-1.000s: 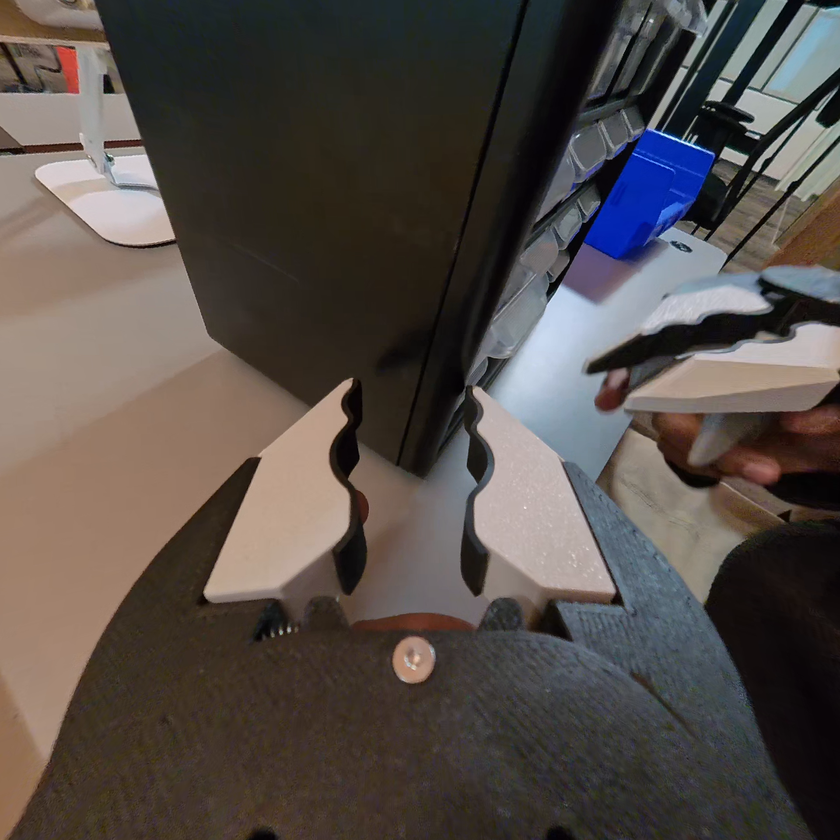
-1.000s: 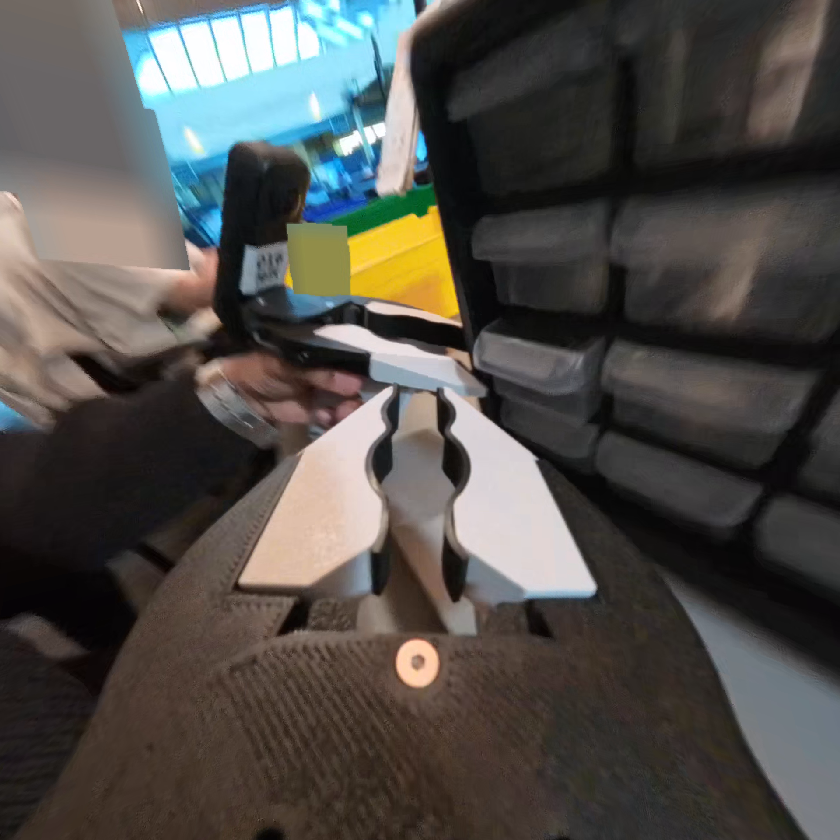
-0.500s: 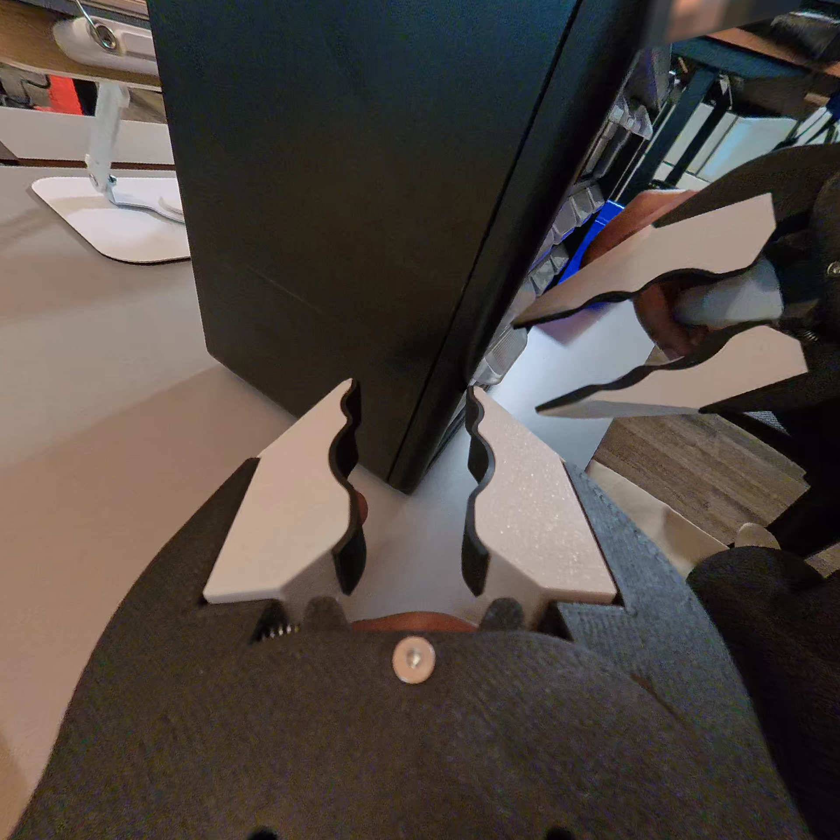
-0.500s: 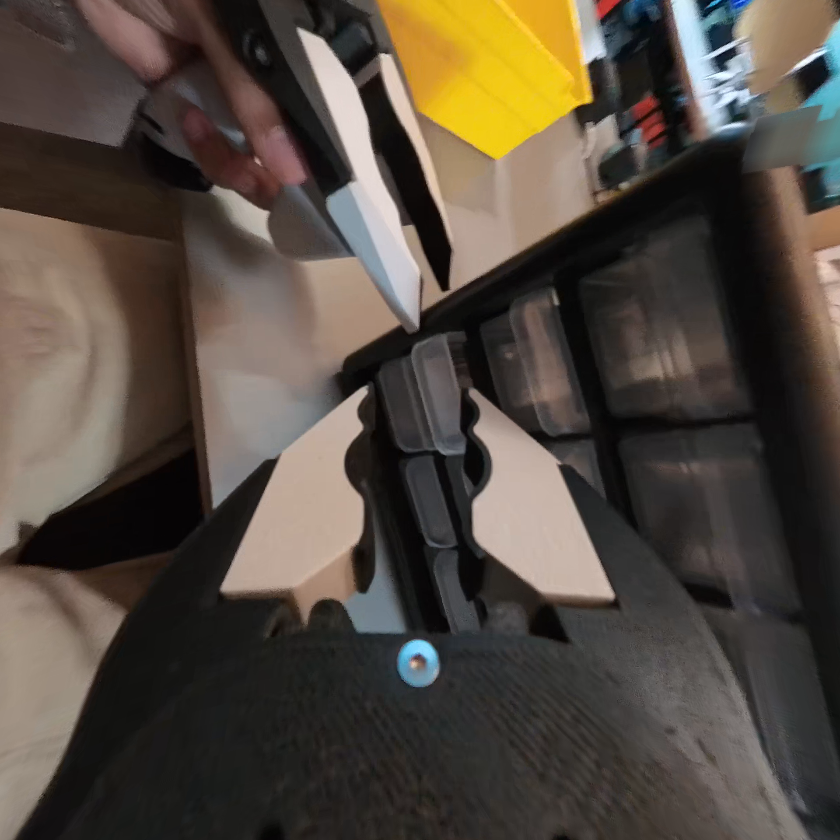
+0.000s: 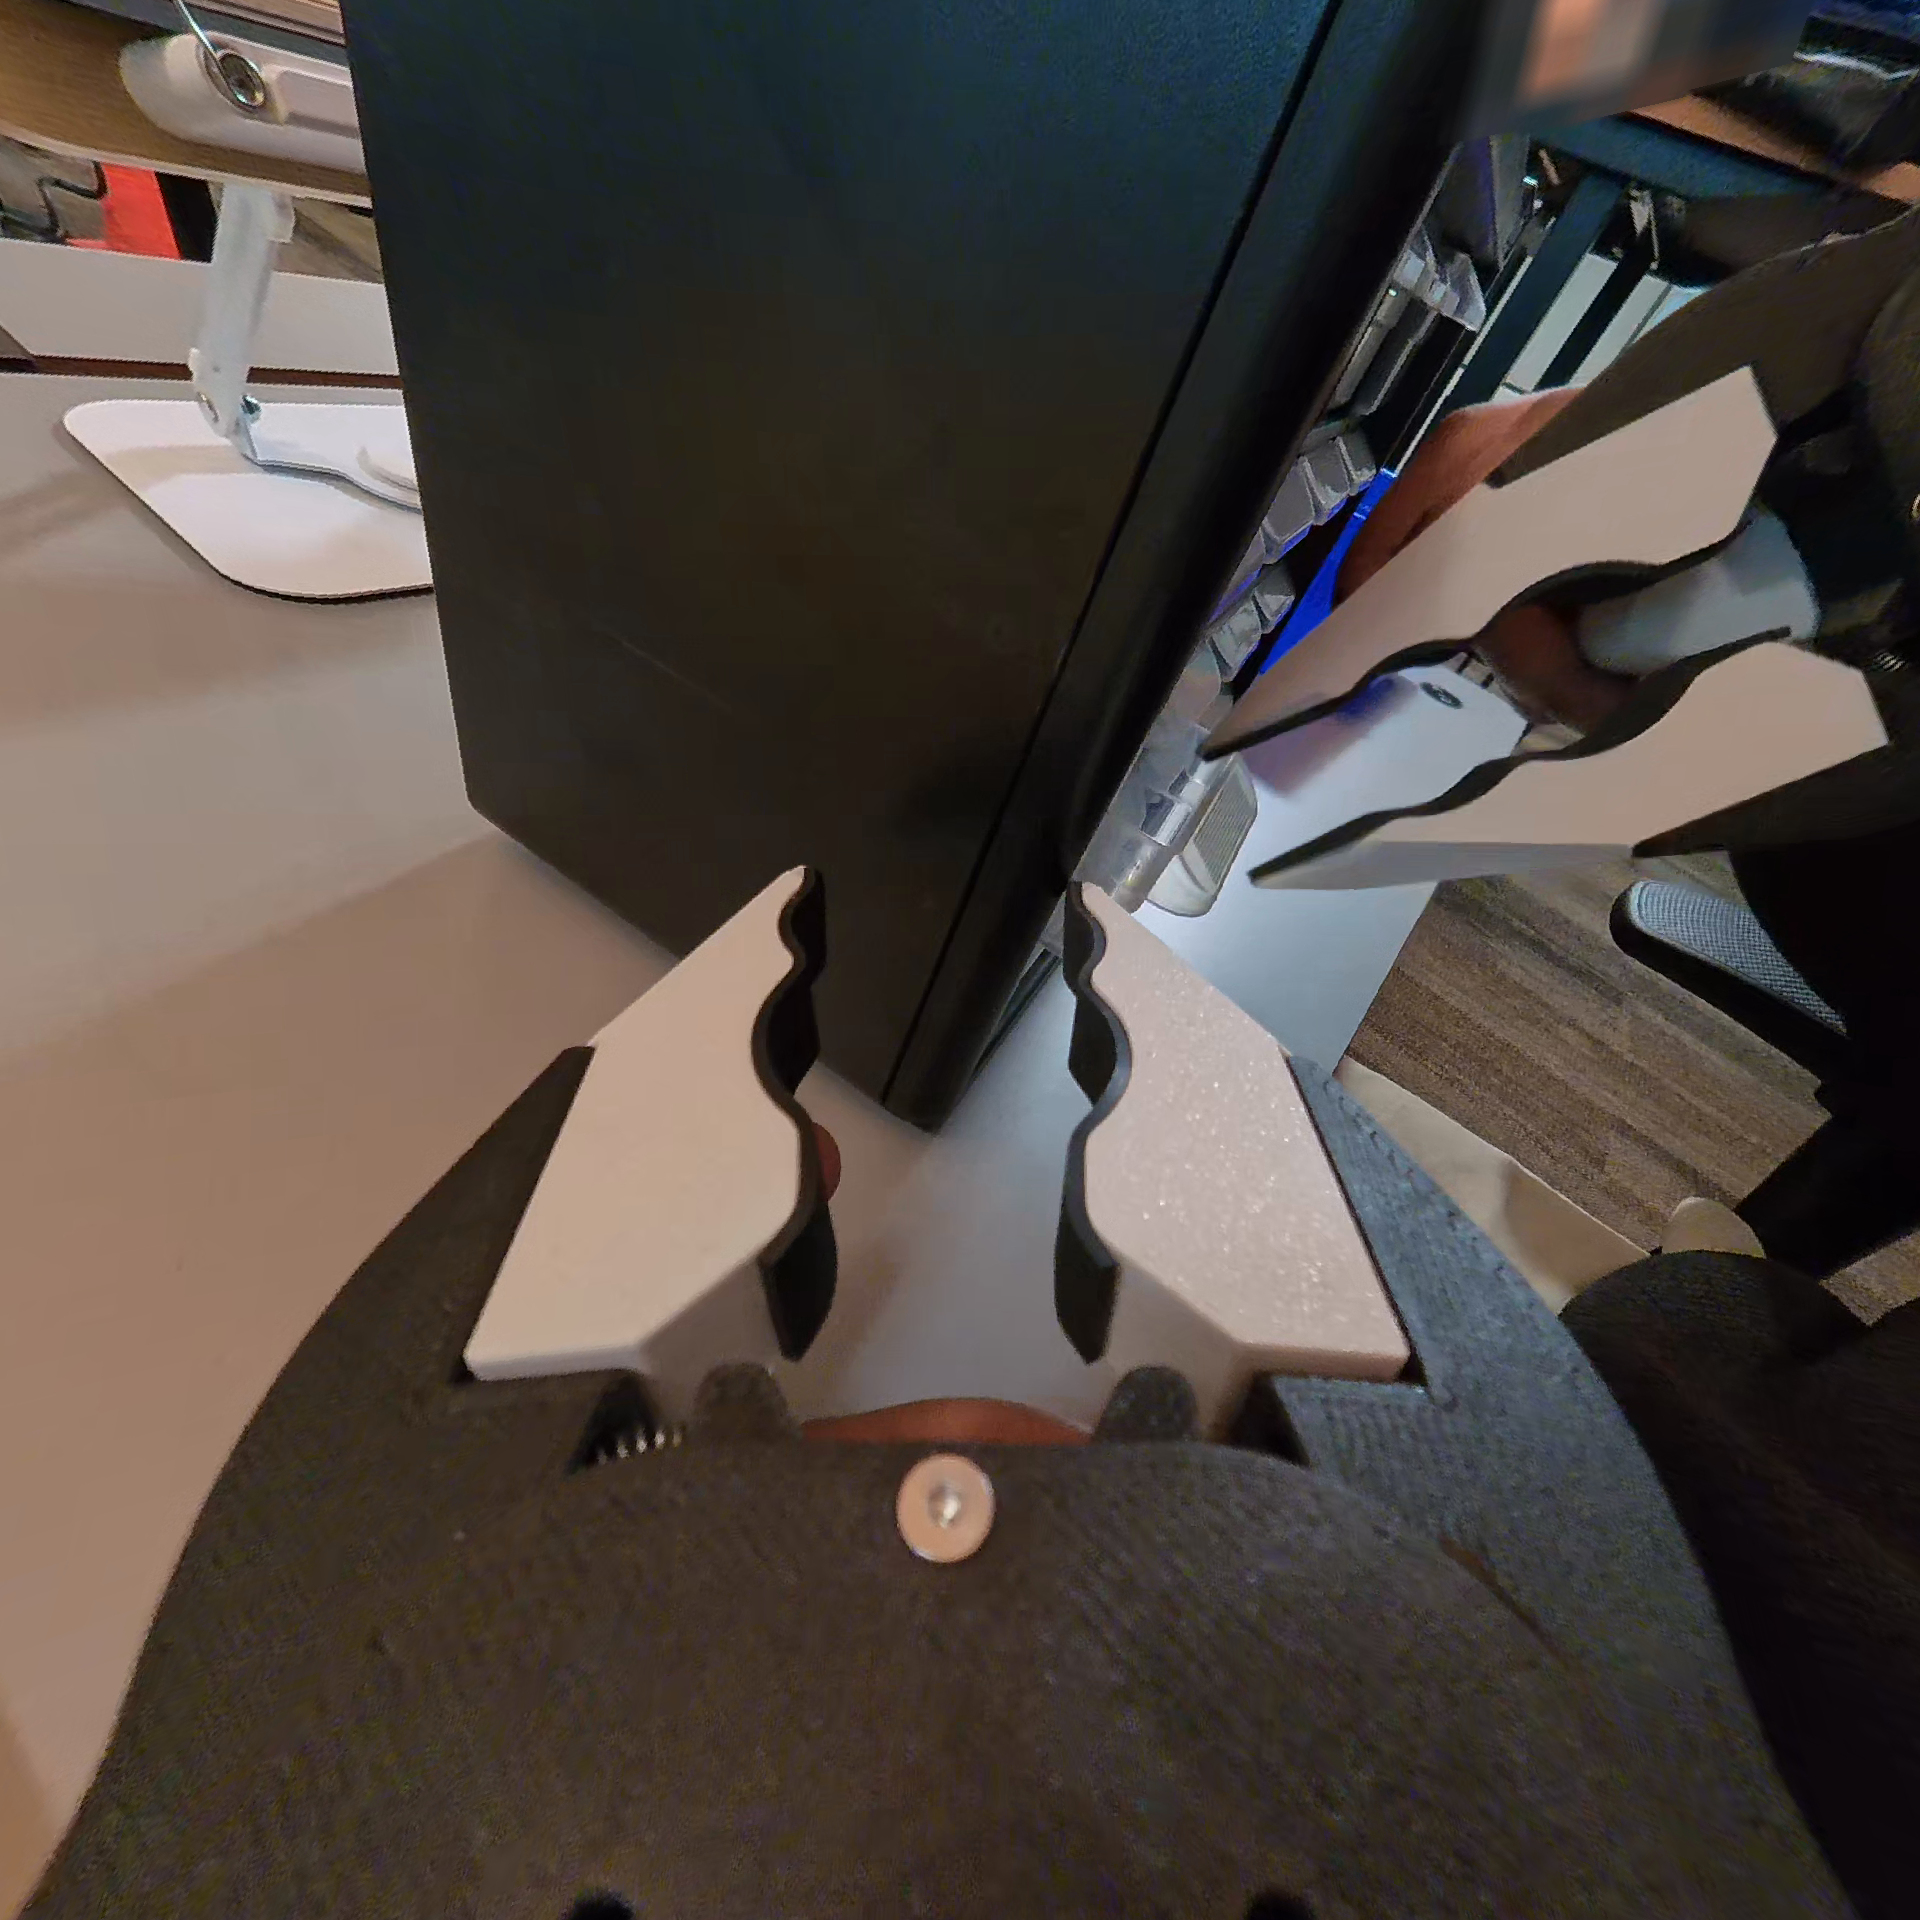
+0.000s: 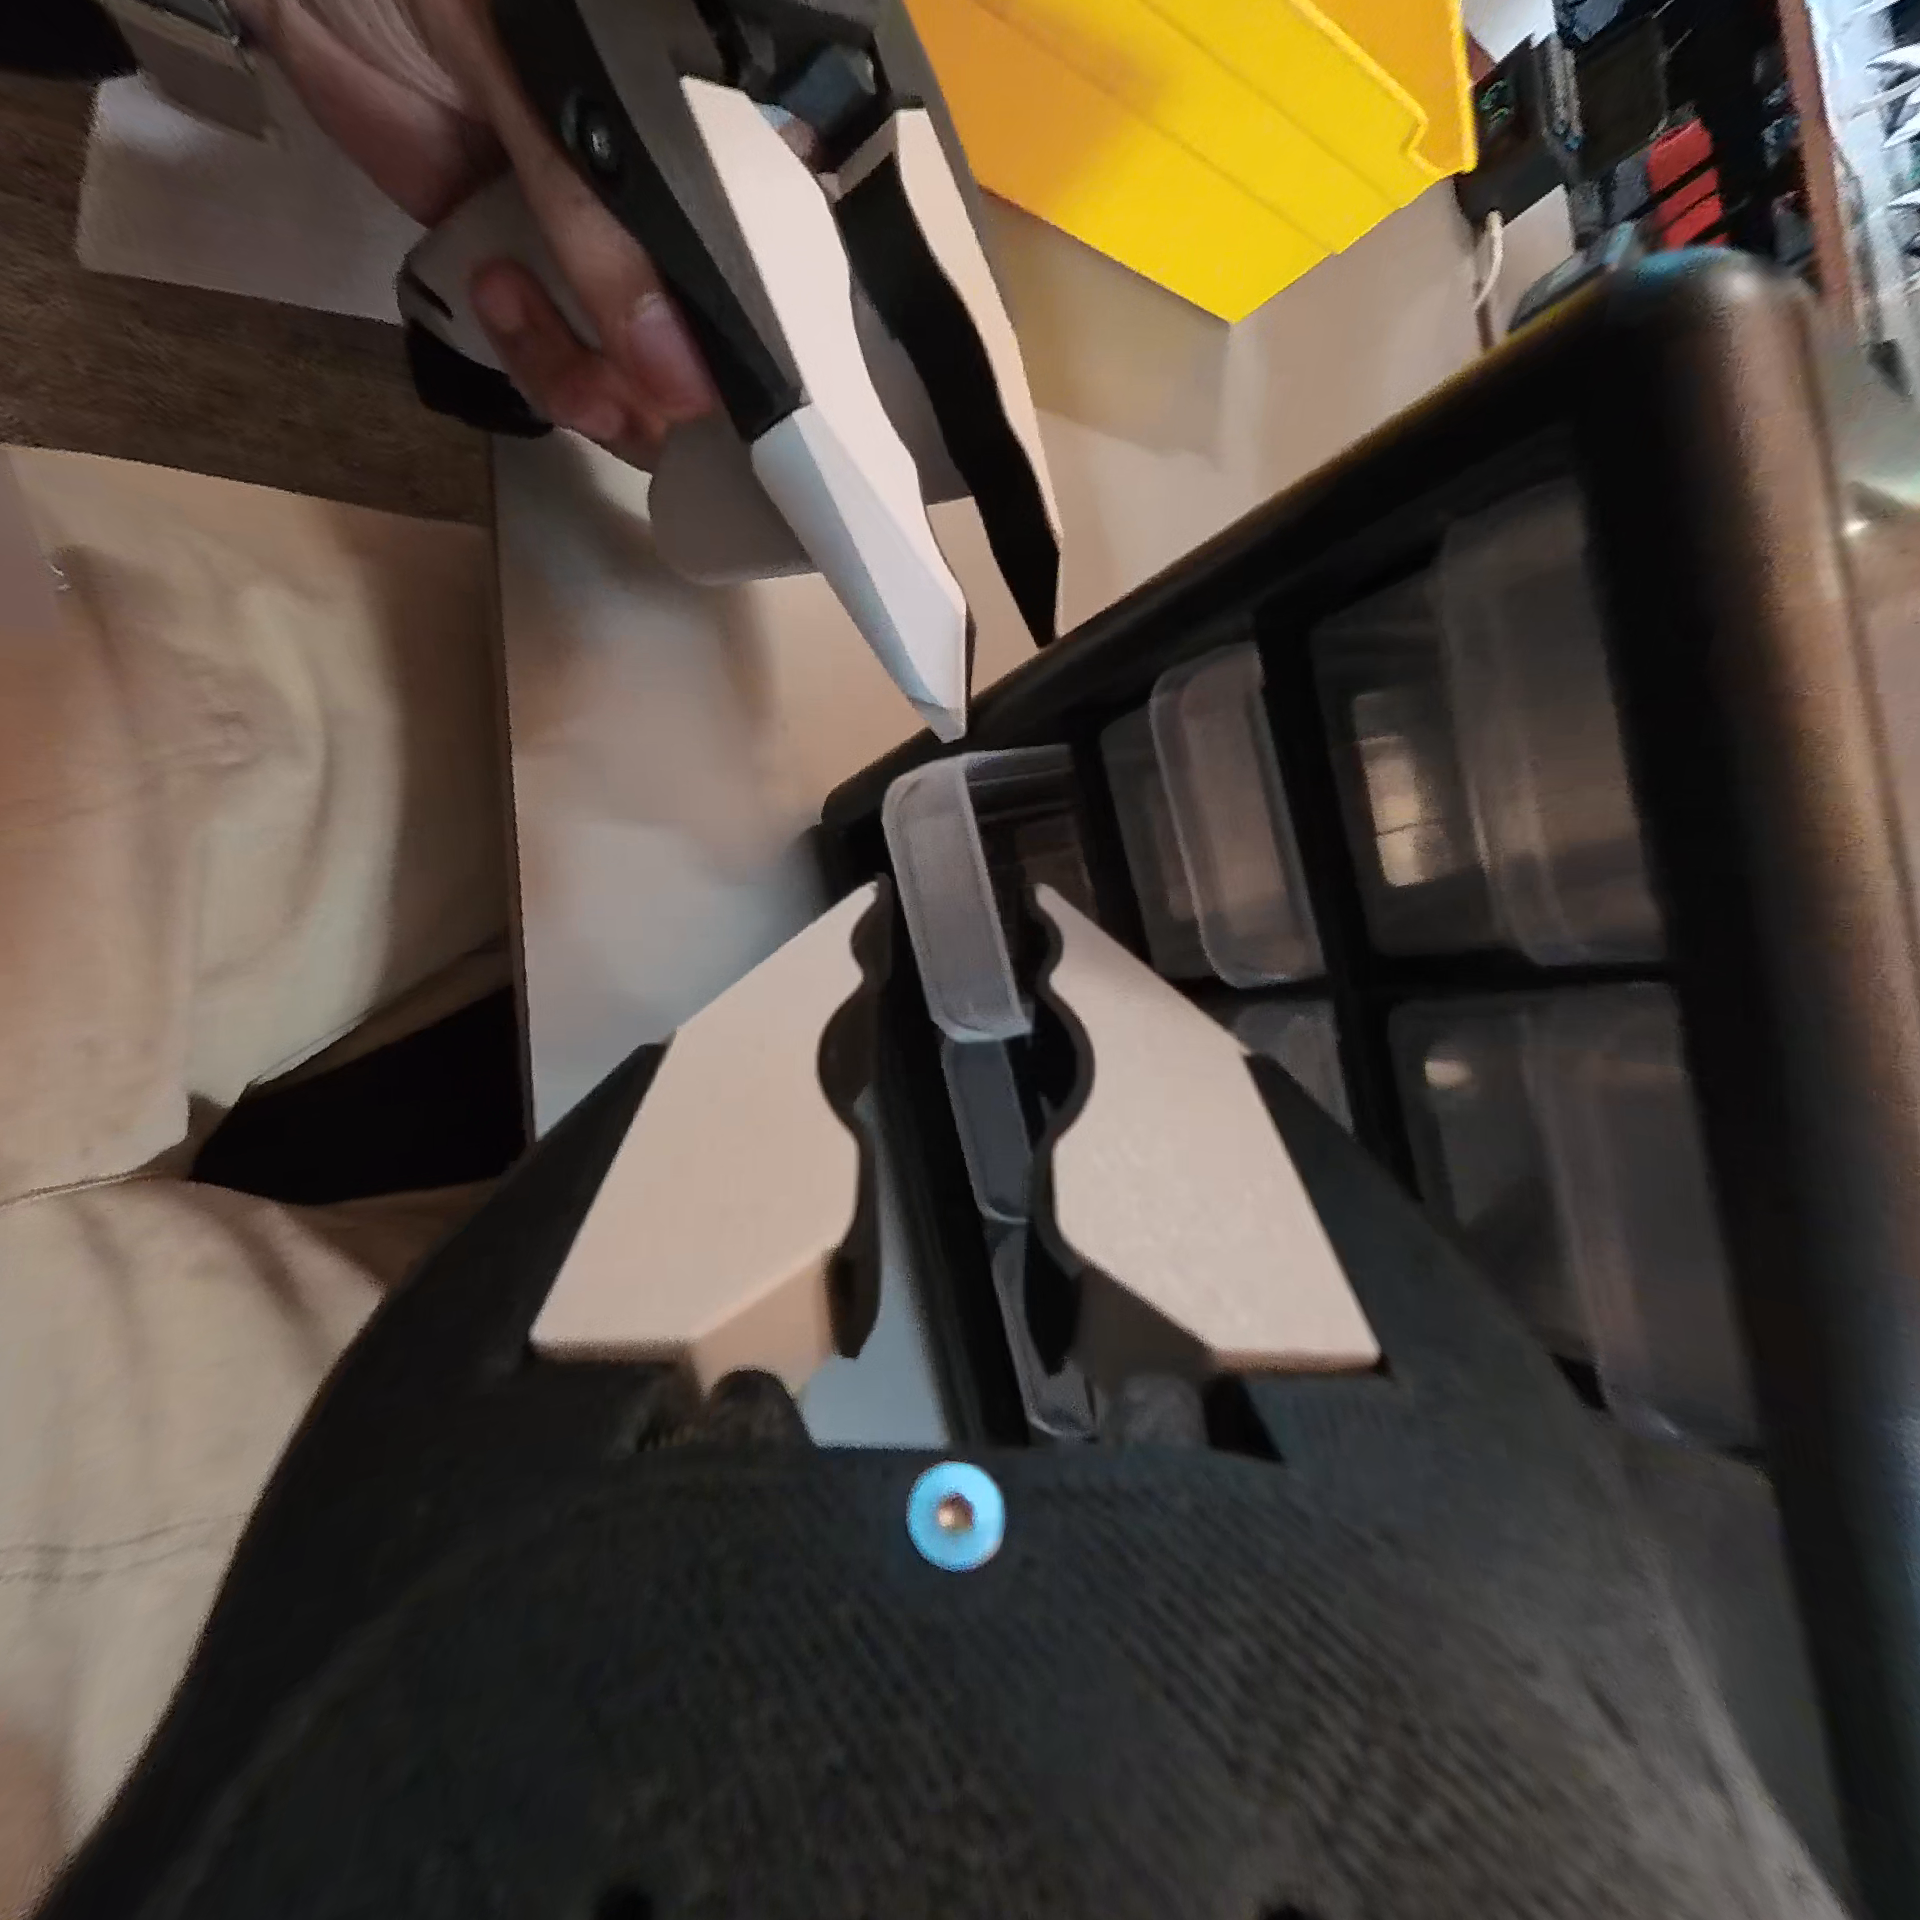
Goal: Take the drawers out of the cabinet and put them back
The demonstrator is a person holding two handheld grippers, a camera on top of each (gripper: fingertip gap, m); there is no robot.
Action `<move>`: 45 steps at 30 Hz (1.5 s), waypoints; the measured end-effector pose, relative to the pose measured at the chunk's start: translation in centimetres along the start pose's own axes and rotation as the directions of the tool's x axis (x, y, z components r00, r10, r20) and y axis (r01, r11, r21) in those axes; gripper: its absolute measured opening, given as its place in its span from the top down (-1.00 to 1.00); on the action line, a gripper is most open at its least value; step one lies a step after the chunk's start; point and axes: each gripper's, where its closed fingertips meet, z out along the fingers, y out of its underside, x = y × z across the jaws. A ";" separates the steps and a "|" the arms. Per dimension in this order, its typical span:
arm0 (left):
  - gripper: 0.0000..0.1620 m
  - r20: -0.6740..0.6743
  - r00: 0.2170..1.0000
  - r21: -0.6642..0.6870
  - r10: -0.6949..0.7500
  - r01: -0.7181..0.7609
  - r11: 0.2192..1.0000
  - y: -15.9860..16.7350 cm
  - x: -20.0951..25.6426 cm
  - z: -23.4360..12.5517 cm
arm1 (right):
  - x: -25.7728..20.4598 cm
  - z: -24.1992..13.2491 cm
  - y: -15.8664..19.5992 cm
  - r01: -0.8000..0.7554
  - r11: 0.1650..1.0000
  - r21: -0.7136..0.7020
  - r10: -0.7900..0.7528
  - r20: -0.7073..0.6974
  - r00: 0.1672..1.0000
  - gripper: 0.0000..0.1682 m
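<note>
The black cabinet (image 5: 779, 416) stands on a pale table, and I see its side wall in the left wrist view. My left gripper (image 5: 940, 894) is open and empty, with its fingers either side of the cabinet's lower front corner. My right gripper (image 6: 961, 888) is open and turned on its side. The lip of a clear drawer (image 6: 935, 821) at the cabinet's corner lies between its fingers, and I cannot tell if they touch it. That drawer (image 5: 1184, 831) sticks out a little from the cabinet front (image 6: 1725, 727). The right gripper (image 5: 1236, 810) and the left gripper (image 6: 997, 681) each show in the other's view.
Several more clear drawers (image 6: 1226, 810) fill the cabinet front. A white stand base (image 5: 270, 499) sits on the table at the far left. A yellow bin (image 6: 1195, 125) lies beyond the cabinet. The table edge, wood floor and a chair (image 5: 1725, 956) are to the right.
My right gripper has rolled onto its side and moved in on the corner drawer, whose lip now sits between its fingers. My left gripper has barely moved at the cabinet's corner.
</note>
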 end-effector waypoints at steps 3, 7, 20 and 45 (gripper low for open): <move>0.46 0.001 1.000 -0.001 0.000 0.000 1.000 0.0 0.0 0.1 | 0.6 -0.4 0.0 0.010 1.000 0.006 -0.010 -0.027 1.000 0.72; 0.46 0.002 1.000 -0.004 0.003 -0.002 1.000 0.1 0.0 0.1 | 0.2 -0.2 -0.1 0.028 1.000 -0.004 -0.028 -0.014 1.000 0.69; 0.46 0.007 1.000 -0.005 0.008 -0.008 1.000 0.1 0.1 0.2 | -0.3 0.9 0.6 0.127 0.983 -0.131 -0.129 -0.007 0.992 0.67; 0.45 0.006 1.000 -0.008 0.007 -0.007 1.000 0.2 0.0 0.1 | -0.6 0.7 0.7 0.192 0.971 -0.139 -0.198 -0.028 0.980 0.79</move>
